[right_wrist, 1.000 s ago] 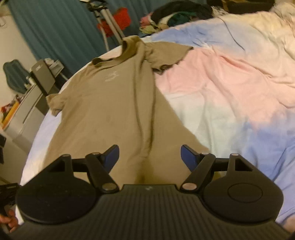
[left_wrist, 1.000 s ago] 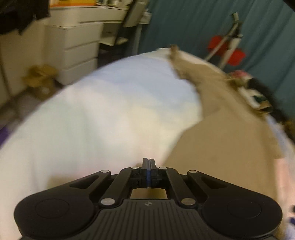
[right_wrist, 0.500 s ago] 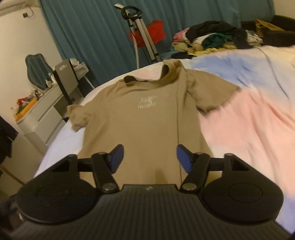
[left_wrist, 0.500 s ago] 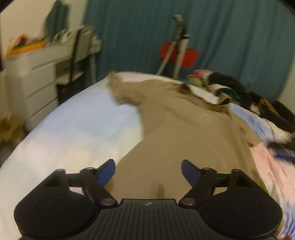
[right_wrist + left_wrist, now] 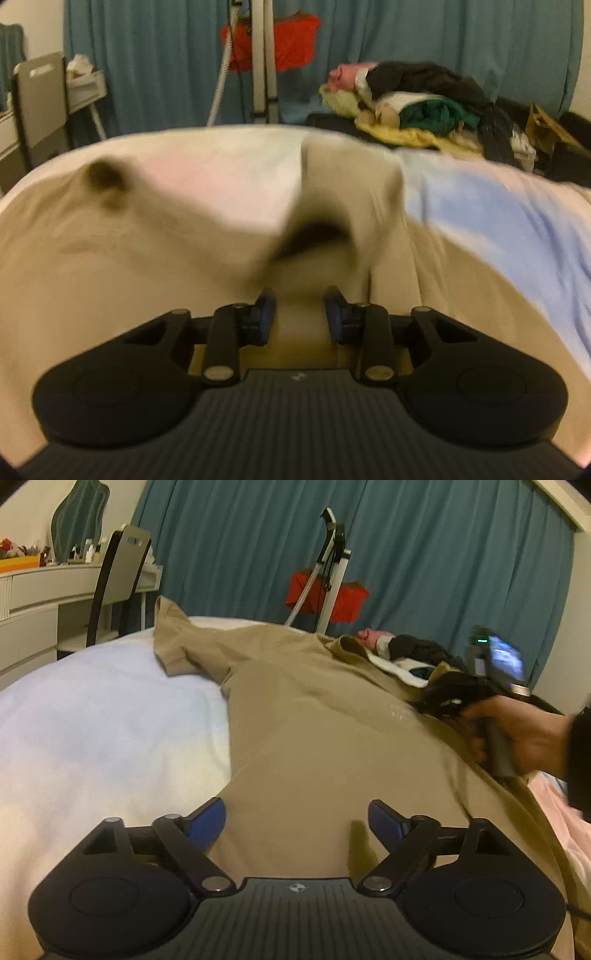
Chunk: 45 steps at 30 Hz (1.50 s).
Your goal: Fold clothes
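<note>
A tan T-shirt (image 5: 314, 731) lies spread flat on the bed, collar far, hem near me. My left gripper (image 5: 295, 821) is open just above the shirt's hem area, holding nothing. My right gripper (image 5: 300, 314) is partly open, low over the shirt (image 5: 110, 258) close to its right sleeve (image 5: 351, 184); this view is blurred, and I cannot see cloth between the fingers. The right gripper and the hand holding it also show in the left wrist view (image 5: 495, 716), over the shirt's right shoulder.
The bed (image 5: 92, 731) has a white, blue and pink cover. A pile of clothes (image 5: 417, 103) lies beyond the bed. A stand with red fabric (image 5: 328, 590) stands before teal curtains. A chair (image 5: 118, 576) and a white dresser (image 5: 33, 609) are at left.
My left gripper opened and swung to face the shirt. My right gripper moved forward and down to the right sleeve, and its jaws narrowed.
</note>
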Tool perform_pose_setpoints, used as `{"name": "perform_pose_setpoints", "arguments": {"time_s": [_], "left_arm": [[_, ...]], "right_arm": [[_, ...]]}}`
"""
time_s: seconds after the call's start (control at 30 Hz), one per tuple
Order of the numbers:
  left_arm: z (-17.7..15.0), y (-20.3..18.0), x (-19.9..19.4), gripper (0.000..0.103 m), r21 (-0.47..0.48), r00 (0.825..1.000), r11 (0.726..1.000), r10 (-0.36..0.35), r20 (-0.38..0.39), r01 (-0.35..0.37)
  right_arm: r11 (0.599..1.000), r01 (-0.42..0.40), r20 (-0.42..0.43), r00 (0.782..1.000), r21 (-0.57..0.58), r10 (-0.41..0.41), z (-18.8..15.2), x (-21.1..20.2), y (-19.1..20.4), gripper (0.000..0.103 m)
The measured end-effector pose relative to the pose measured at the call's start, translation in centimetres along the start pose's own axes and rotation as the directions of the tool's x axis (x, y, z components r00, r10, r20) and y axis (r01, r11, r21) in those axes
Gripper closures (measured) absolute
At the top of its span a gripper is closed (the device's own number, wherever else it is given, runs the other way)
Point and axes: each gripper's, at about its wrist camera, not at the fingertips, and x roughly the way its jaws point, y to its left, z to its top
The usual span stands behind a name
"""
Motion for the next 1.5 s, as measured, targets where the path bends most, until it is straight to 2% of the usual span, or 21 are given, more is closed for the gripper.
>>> {"name": "perform_pose_setpoints", "arguments": {"time_s": [0.13,0.23,0.33,0.4,0.53,0.6,0.7,0.8,0.87,0.93,1.0,1.03,1.1,1.13,1.17,1.2,1.27,1.37,1.5], "left_arm": [[-0.2,0.4,0.4,0.011,-0.006,1.000,1.000,-0.010,0.016,0.010],[-0.3,0.6,0.7,0.009,-0.008,1.000,1.000,-0.017,0.027,0.017],[-0.4,0.8,0.9,0.009,-0.009,0.999,1.000,-0.021,0.034,0.022],[-0.4,0.9,0.6,0.009,-0.008,0.999,1.000,-0.014,0.031,0.015],[-0.4,0.9,0.0,0.009,-0.005,1.000,1.000,0.002,0.022,-0.001],[-0.3,0.9,-0.3,0.009,-0.003,1.000,1.000,0.009,0.018,-0.009],[-0.3,1.0,-0.7,0.009,-0.001,1.000,1.000,0.021,0.012,-0.021],[-0.3,1.0,-1.2,0.009,0.001,0.999,0.999,0.033,0.005,-0.033],[-0.4,1.0,-1.6,0.009,0.002,0.999,0.999,0.038,0.001,-0.038],[-0.7,0.7,-2.1,0.009,0.003,0.999,0.999,0.035,-0.005,-0.035],[-0.9,0.2,-2.3,0.009,0.006,0.999,0.999,0.040,-0.018,-0.040],[-1.1,0.1,-2.3,0.009,0.008,0.999,0.999,0.044,-0.022,-0.044],[-1.2,0.0,-2.1,0.009,0.008,0.998,0.999,0.049,-0.028,-0.048],[-1.3,0.1,-2.0,0.009,0.004,0.998,0.999,0.050,-0.030,-0.050],[-1.4,0.1,-1.9,0.009,0.000,0.998,0.999,0.051,-0.031,-0.051],[-1.4,0.2,-1.8,0.009,-0.006,0.998,0.999,0.051,-0.034,-0.051],[-1.5,0.4,-1.4,0.009,-0.016,0.998,0.999,0.051,-0.040,-0.051],[-1.7,-0.2,-1.1,0.007,0.009,0.997,0.998,0.064,-0.036,-0.064],[-1.9,-0.6,-1.0,0.006,0.036,0.996,0.996,0.081,-0.036,-0.080]], "right_arm": [[0.999,0.023,0.056,0.998,0.042,-0.025,3.6,3.7,-0.7,0.079],[0.993,0.051,0.126,0.990,0.110,-0.065,5.9,4.2,-2.0,0.078],[0.984,0.016,0.177,0.983,0.175,-0.047,6.1,2.4,-4.2,0.076],[0.984,0.005,0.171,0.985,0.178,-0.036,5.0,0.5,-5.7,0.074],[0.983,0.011,0.156,0.987,0.182,-0.040,1.4,-4.6,-9.7,0.044],[0.973,0.008,0.147,0.988,0.231,-0.043,-1.1,-7.7,-12.1,0.037],[0.939,0.006,0.076,0.996,0.345,-0.035,-4.7,-11.2,-15.4,0.035],[0.887,-0.030,0.068,0.998,0.460,-0.001,-8.3,-13.8,-18.4,0.034],[0.854,-0.052,0.047,0.998,0.518,0.032,-10.3,-14.0,-19.6,0.034],[0.838,-0.088,0.025,0.996,0.539,0.088,-10.8,-12.9,-19.7,0.034],[0.853,-0.113,0.032,0.993,0.509,0.113,-10.3,-11.7,-19.4,0.035],[0.870,-0.105,0.035,0.994,0.482,0.101,-9.9,-11.1,-19.2,0.038],[0.892,-0.072,0.027,0.997,0.447,0.068,-9.1,-9.8,-19.0,0.057],[0.895,-0.049,0.015,0.999,0.443,0.047,-8.7,-9.1,-19.0,0.070],[0.898,-0.053,0.022,0.999,0.437,0.048,-8.3,-8.9,-19.0,0.088],[0.900,-0.061,0.033,0.998,0.431,0.052,-7.9,-8.8,-19.0,0.095],[0.916,-0.118,0.107,0.991,0.384,0.082,-6.6,-9.4,-19.4,0.097],[0.936,-0.091,0.182,0.983,0.339,0.029,-4.4,-9.7,-21.5,0.098],[0.939,0.051,0.189,0.974,0.340,-0.121,-1.9,-7.7,-25.2,0.098]]}}
